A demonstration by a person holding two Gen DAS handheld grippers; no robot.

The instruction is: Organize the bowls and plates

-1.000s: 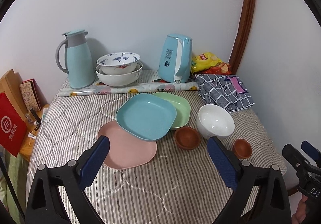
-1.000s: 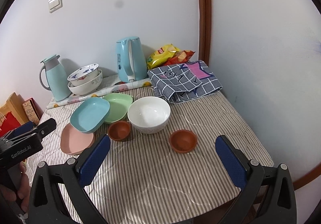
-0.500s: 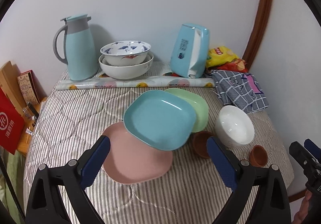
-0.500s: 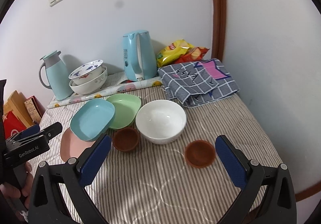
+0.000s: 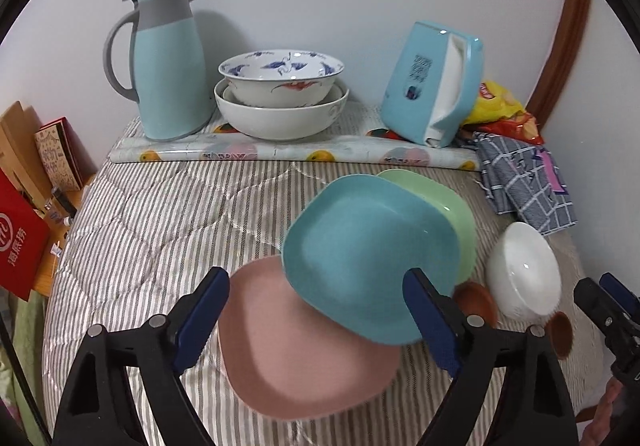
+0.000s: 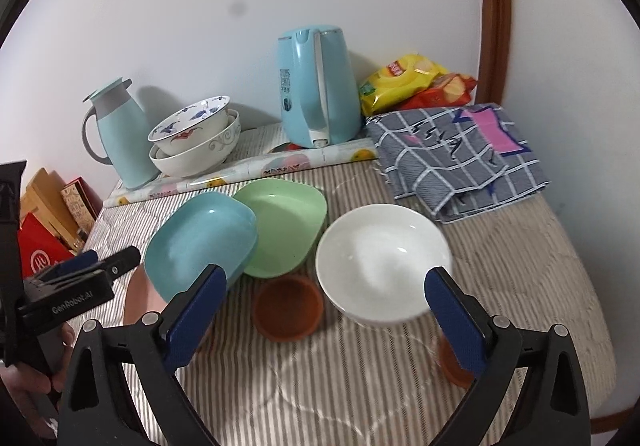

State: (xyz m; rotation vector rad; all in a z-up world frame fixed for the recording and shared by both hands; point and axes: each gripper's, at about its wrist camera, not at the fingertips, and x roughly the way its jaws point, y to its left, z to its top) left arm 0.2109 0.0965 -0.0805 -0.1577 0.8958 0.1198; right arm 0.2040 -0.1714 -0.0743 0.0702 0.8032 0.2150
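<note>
Left hand-held gripper (image 5: 316,322) hanging unclenched, jaws just narrowing, over pink plate (image 5: 296,358), right hand-held gripper (image 6: 320,314) gaping above white bowl (image 6: 380,258).

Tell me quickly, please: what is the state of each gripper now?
Left gripper: open, jaws have just been closing a little, holding nothing, above the pink plate.
Right gripper: open, empty, in front of the white bowl.

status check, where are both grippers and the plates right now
Left gripper open, jaws just been closing, empty, over pink plate. Right gripper open, empty, before white bowl. Blue plate overlaps pink and green plate.
</note>
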